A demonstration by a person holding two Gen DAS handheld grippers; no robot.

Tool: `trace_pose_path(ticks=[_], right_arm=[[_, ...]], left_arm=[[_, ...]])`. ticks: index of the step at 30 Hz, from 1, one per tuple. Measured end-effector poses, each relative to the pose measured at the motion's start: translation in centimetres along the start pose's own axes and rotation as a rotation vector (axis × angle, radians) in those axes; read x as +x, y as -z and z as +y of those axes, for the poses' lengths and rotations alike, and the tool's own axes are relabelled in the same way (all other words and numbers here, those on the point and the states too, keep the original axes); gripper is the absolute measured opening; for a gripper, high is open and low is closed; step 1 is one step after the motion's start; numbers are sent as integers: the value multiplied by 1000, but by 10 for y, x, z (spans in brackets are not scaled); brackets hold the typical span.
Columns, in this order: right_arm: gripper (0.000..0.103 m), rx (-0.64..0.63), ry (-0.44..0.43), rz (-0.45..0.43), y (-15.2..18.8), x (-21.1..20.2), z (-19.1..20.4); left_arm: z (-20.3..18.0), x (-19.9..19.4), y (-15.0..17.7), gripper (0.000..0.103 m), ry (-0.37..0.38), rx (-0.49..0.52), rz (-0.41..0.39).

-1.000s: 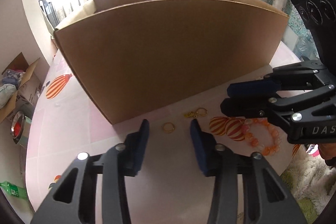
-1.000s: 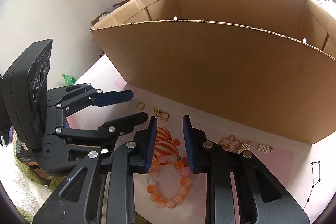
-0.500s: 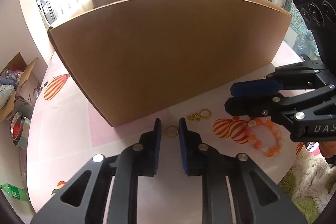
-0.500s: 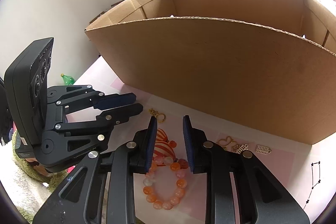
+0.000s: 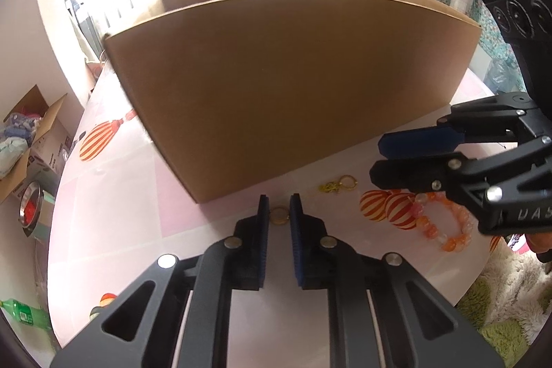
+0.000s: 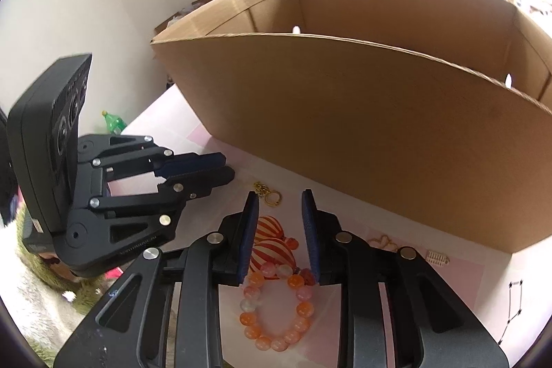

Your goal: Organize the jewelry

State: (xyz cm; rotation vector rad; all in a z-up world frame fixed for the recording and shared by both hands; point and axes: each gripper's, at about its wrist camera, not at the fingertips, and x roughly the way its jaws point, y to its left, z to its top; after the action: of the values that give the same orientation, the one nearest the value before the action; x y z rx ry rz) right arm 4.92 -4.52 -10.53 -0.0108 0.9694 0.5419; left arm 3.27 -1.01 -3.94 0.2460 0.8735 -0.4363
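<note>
A small gold ring (image 5: 278,215) lies on the pink table just in front of the big cardboard box (image 5: 293,85). My left gripper (image 5: 278,200) is shut on it, a blue pad touching each side. The ring is hidden in the right wrist view, where the left gripper (image 6: 229,166) shows with its fingers nearly together. An orange and pink bead bracelet (image 6: 276,309) lies flat under my right gripper (image 6: 279,195). Its jaws stand partly open above the bracelet's top beads, and the pads press on nothing. A gold keyring charm (image 6: 269,194) lies between the two grippers.
A gold heart-shaped piece (image 6: 383,240) and a small pale clip (image 6: 437,257) lie by the box wall (image 6: 362,133) at the right. Off the table's left edge are an open carton (image 5: 31,140), a metal bowl (image 5: 31,209) and a green bottle (image 5: 24,312). A shaggy green rug (image 5: 500,316) lies at the right.
My left gripper's jaws have come together from wide apart onto the gold ring, after moving a little forward to it. The right gripper has stayed over the bracelet.
</note>
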Motion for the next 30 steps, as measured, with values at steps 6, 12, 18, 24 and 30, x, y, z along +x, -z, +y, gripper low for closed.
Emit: trace_pose_path(ticks=[6,12,18,24,30], right_arm=[[26,-86,39,14,-3,10,11],[21,-149,55,49,-4,21,14],[16,-204,77,61,-8,27,17],[8,-183,66,69,-14,29,12],[0,-152,60,71,-14,26,4]], left_arm=[[0,0,1,11,-10,-10,-2],[-6,1,1,11,-8,-10,-7],[-5,2,1,11,-6,-12,-12],[-3,-1,6,11,-7,-13,-18],[-1,-1,7,11,-7,-16,-23]])
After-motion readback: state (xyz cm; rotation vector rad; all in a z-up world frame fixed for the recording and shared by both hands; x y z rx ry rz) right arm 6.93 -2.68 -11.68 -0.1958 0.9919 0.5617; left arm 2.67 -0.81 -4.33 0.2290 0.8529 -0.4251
